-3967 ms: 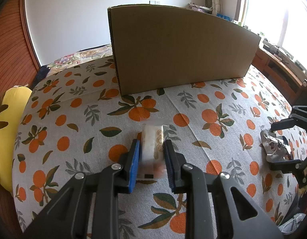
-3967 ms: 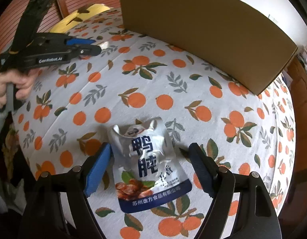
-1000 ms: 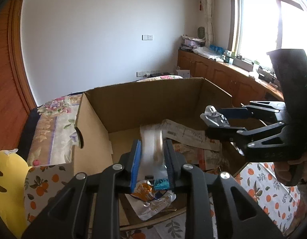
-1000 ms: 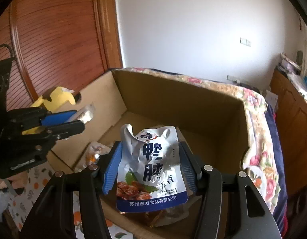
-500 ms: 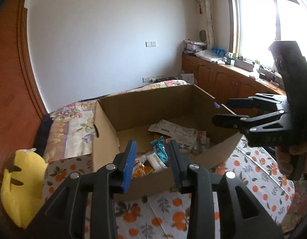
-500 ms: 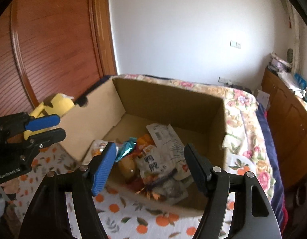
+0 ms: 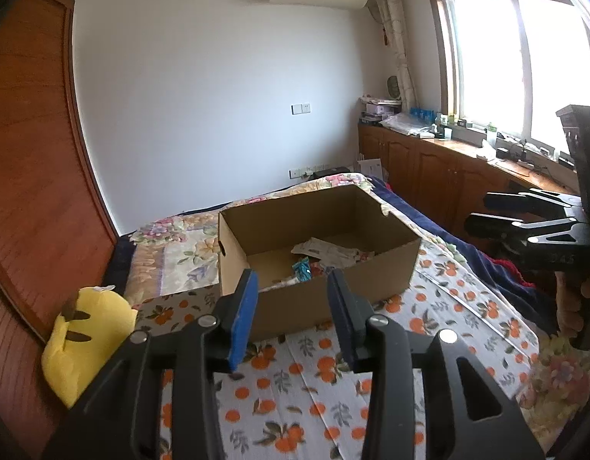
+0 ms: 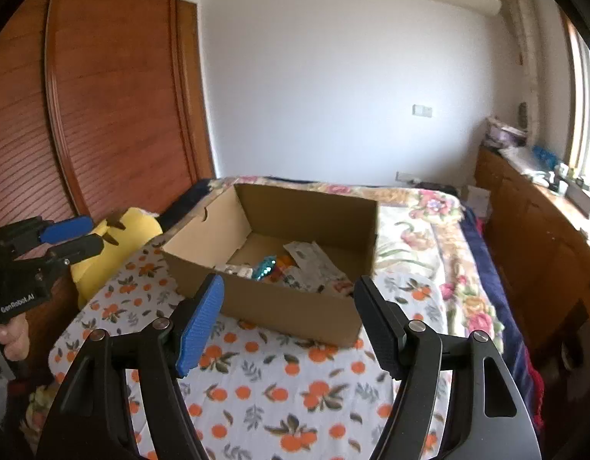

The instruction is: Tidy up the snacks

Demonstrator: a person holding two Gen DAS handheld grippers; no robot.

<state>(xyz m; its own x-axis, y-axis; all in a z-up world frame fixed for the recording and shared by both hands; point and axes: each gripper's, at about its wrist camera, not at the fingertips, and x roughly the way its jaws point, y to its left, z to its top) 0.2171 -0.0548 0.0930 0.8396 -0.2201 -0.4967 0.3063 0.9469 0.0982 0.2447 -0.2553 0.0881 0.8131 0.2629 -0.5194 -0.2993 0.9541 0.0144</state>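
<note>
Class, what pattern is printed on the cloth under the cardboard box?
Oranges with leaves on a white cloth; clearest in the right wrist view, below the cardboard box.

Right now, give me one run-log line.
left gripper: open, empty | right gripper: open, empty | brown cardboard box: on orange-print cloth, snack packets inside

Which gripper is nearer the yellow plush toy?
Left. The left gripper hangs at the end of the cardboard box where the yellow plush toy lies; the right gripper is off the opposite end, toward the wooden cabinets.
</note>
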